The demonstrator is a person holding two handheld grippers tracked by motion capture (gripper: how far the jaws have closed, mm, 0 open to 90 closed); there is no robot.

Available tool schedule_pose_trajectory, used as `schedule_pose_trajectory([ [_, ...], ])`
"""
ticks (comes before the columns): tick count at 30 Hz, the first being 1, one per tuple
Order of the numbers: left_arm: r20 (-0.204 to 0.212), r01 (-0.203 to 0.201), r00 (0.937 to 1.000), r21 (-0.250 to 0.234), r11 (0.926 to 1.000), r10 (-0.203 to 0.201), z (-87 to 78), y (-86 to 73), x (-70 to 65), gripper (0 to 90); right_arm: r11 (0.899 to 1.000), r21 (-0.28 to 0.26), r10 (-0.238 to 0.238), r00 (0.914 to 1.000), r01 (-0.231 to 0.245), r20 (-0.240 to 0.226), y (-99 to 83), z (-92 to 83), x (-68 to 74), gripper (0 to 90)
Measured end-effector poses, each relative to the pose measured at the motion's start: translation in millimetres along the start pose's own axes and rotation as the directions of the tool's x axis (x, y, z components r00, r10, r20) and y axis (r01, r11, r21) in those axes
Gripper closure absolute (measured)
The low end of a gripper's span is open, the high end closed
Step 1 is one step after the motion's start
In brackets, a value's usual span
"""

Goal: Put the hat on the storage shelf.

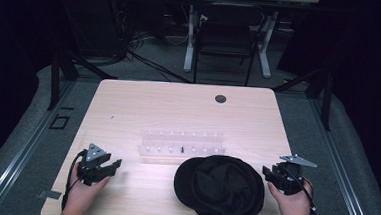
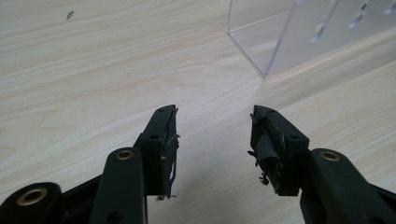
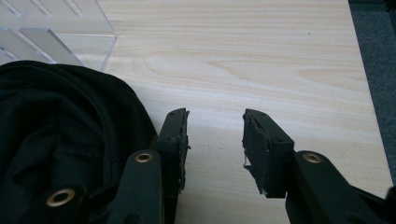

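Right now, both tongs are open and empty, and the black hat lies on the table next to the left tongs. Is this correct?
Not quite. The black hat lies next to the right tongs, not the left tongs; the high view shows this. The rest holds: both tongs are open and empty, and the hat lies on the table.

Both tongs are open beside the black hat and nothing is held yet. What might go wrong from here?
1. The hat is soft, folded cloth; the right tongs beside it may pinch only one layer, so it could sag or slip.
2. The clear rack stands just behind the hat; dragging the hat could knock it.
3. The hat lies near the table front edge and might slide off.
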State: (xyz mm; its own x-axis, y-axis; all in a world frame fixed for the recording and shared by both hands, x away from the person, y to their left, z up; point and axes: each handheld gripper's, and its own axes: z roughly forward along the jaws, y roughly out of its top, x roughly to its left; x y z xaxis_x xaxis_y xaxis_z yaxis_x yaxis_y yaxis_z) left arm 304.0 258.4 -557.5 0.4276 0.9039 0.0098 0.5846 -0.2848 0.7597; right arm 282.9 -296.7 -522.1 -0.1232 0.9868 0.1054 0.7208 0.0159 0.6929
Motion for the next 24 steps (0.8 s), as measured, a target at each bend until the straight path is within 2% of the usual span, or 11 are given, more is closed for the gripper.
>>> schedule_pose_trajectory([
  [6,0.008,-0.004,1.0000,0.002,1.0000,0.004,0.3,0.6,-2.0,50.9,0.999,0.040,0.029,0.9995,-0.029,-0.013,5.8,-7.5,4.4,61.9],
  [9,0.015,-0.001,0.9999,0.001,1.0000,0.001,0.3,0.5,-2.8,50.9,0.999,0.042,0.022,0.9997,-0.022,-0.009,7.6,-10.6,7.3,61.7],
  [13,0.021,-0.007,0.9997,-0.003,1.0000,0.007,-0.2,0.6,-4.4,50.9,0.998,0.042,0.053,0.9981,-0.051,-0.032,9.4,-17.5,10.0,61.3],
  [14,0.023,-0.007,0.9997,-0.002,1.0000,0.007,-0.6,0.5,-4.9,50.9,0.996,0.065,0.071,0.9965,-0.068,-0.045,10.2,-21.2,10.9,63.7],
  [16,0.026,-0.011,0.9996,0.000,0.9999,0.011,-0.5,0.5,-5.0,50.8,0.994,0.084,0.078,0.9949,-0.073,-0.064,10.3,-23.3,11.3,64.1],
  [19,0.028,-0.013,0.9995,0.002,0.9999,0.013,-0.2,0.7,-5.4,50.6,0.993,0.090,0.078,0.9954,-0.072,-0.056,8.8,-24.7,10.5,64.2],
  [24,0.031,-0.013,0.9994,0.002,0.9999,0.013,0.6,0.8,-6.9,50.6,0.985,0.136,0.121,0.9903,-0.111,-0.068,5.6,-26.7,7.9,65.5],
])
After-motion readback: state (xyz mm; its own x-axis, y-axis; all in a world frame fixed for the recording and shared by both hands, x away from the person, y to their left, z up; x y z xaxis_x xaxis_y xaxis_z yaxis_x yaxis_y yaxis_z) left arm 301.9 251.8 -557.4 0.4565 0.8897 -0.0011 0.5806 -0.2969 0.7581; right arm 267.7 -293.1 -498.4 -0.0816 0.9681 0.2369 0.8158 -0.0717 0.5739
